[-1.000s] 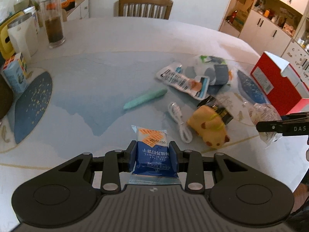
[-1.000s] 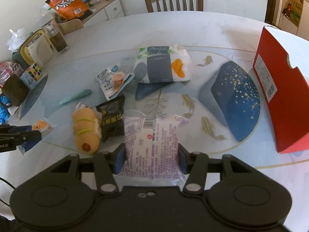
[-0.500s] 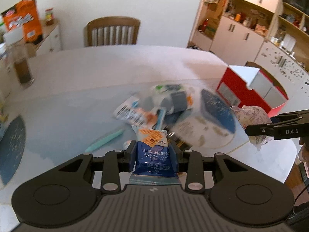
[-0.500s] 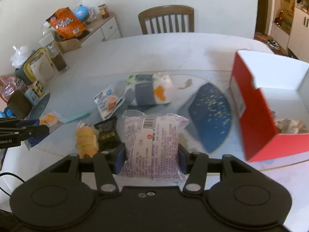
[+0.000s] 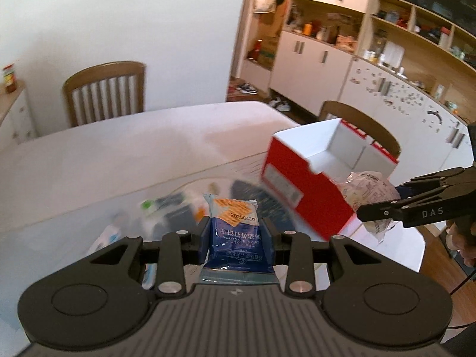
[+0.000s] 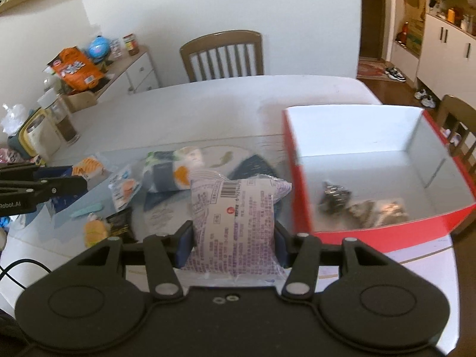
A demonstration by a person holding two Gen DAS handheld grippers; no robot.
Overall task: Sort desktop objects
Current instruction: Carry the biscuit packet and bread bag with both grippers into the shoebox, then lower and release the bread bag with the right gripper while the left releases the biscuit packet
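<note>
left tool [image 5: 236,233] pinching blue packet [image 5: 235,239] at lower centre, right tool [image 6: 233,242] pinching purple bag [image 6: 235,226] at centre, red box [image 6: 300,190] at right on worktop [image 6: 208,101]

My left gripper [image 5: 236,239] is black; its packet [image 5: 236,239] is blue with an orange top. My right packet [image 6: 235,223] is white with purple print. The box [image 6: 300,184] is red outside, white inside.
</note>
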